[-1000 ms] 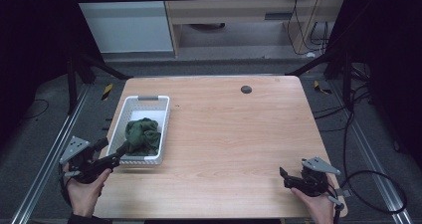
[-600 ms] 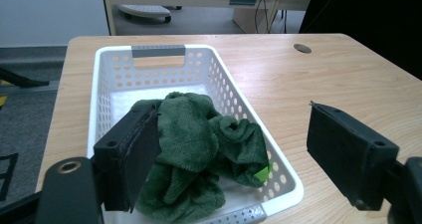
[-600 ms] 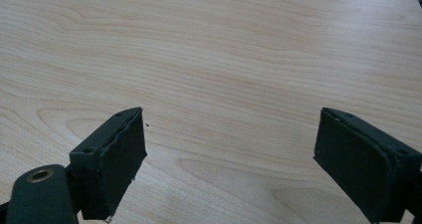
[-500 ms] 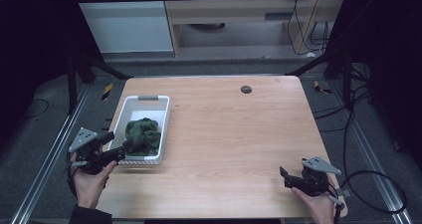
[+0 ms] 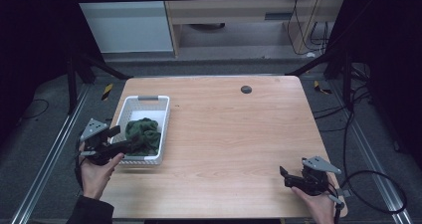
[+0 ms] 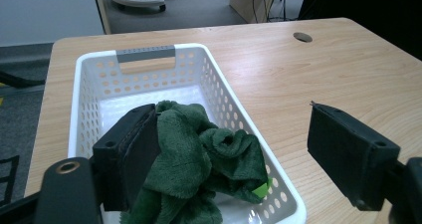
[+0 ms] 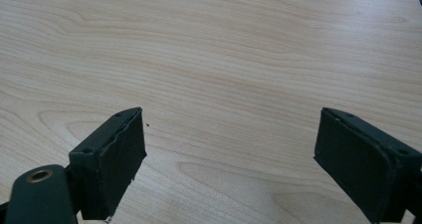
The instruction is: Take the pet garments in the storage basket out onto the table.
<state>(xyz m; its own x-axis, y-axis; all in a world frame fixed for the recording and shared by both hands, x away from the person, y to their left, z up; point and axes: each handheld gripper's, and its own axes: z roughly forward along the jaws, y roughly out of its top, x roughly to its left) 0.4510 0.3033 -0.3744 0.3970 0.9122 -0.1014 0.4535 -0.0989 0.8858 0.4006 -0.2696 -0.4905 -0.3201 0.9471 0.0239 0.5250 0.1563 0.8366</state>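
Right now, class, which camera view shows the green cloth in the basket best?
The left gripper view: the green cloth lies close up, its fluffy folds and a bright green tag clear inside the white basket. The high view shows it small, partly behind the left hand-held gripper. The right gripper view looks at bare table.

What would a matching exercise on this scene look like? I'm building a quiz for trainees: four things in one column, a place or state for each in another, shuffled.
Things:
1. green towel
2. white basket
3. left gripper
4. right gripper

Places or states:
A. open over bare wood at the table's near right
B. bunched up inside the basket
C. open, one finger against the cloth
D. standing on the table's left part, grey handle at its far end

Pairs: 1-B, 2-D, 3-C, 4-A
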